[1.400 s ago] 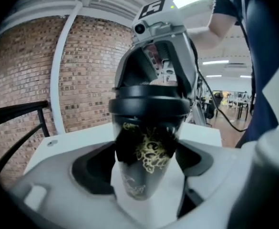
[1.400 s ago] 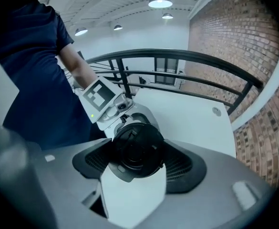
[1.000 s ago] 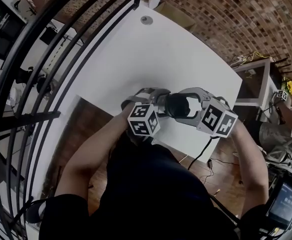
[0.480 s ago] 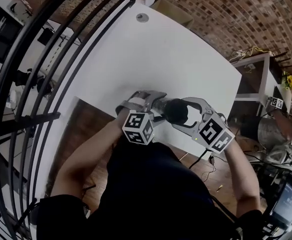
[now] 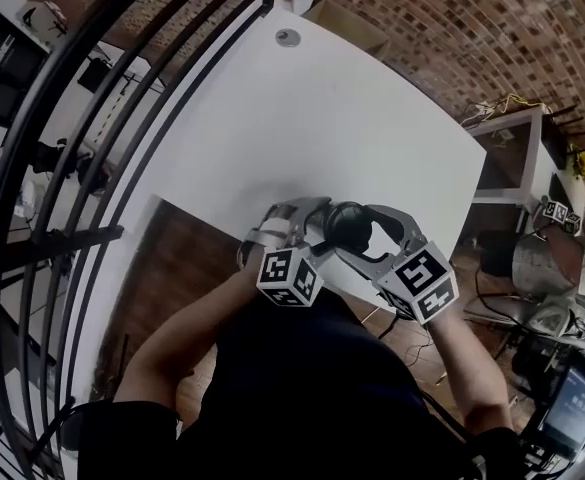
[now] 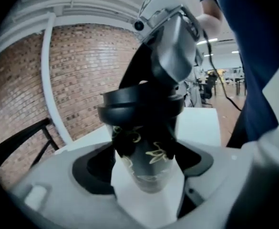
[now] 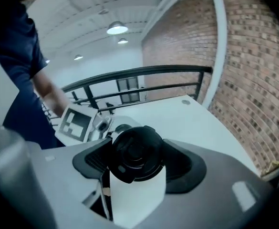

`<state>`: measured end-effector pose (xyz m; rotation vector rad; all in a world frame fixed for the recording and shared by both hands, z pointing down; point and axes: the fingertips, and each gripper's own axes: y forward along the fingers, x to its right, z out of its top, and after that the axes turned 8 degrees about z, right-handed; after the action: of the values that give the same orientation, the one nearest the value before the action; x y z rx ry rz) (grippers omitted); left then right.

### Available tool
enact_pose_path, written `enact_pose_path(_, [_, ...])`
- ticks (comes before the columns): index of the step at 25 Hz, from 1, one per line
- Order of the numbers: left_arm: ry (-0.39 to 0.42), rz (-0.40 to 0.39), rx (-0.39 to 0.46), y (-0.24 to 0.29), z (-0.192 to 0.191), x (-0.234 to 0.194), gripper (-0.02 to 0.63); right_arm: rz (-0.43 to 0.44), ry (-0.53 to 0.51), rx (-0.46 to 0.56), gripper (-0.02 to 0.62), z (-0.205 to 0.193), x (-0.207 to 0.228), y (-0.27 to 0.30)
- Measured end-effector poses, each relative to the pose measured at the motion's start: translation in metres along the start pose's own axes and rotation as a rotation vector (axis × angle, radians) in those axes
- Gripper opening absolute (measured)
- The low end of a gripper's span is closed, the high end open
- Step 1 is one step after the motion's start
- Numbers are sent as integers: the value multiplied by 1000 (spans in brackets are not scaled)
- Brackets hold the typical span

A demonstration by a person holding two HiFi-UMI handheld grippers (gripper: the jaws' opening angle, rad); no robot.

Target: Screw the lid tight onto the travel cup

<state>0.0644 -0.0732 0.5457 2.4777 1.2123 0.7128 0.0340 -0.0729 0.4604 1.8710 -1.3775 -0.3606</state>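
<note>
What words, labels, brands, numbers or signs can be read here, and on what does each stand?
No text can be read.
On the travel cup: pale gold flourishes, perhaps script, too blurred to read.
On the lid: no print visible.
On the marker cubes: black-and-white square codes, no letters.
On the screen at the head view's lower right: too small to read.

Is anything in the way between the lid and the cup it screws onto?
Nothing visible is. The lid already sits on the mouth of the travel cup, and the right hand-held gripper is gripping the lid.
</note>
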Motion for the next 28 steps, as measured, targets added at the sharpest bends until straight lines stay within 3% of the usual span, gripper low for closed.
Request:
enact_pose_path(2, [-27, 27, -2, -4, -3, 0, 391, -24, 5, -9, 341, 1, -4, 3])
enact_pose_path(3, [-16, -7, 2, -7, -5, 1, 396, -4, -33, -24, 341, 0, -7, 5])
enact_pose_path(7, [137, -265, 5, -9, -14, 6, 425, 213, -309, -83, 339, -4, -18, 4])
enact_pose_path(9, [182, -340, 2, -5, -10, 14, 412, 293, -403, -104, 339, -8, -21, 2])
enact_pose_path(11, [168, -324, -1, -1, -6, 17, 402, 273, -373, -113, 337, -8, -18, 1])
enact_pose_path(17, [52, -148, -18, -2, -9, 10, 400, 45, -63, -103, 337, -2, -11, 7])
enact_pose_path(20, [-45, -44, -68, 4, -11, 4, 400, -52, 76, -129, 337, -3, 0, 9])
enact_pose_path(24, [-213, 78, -107, 10, -10, -3, 402, -57, 53, -135, 336, 4, 3, 12])
enact_pose_path(26, [-217, 28, -71, 8, -9, -4, 408, 9, -14, -157, 336, 3, 3, 14])
enact_pose_path(28, [-135, -75, -40, 4, -10, -5, 442, 96, -87, -193, 337, 1, 5, 15])
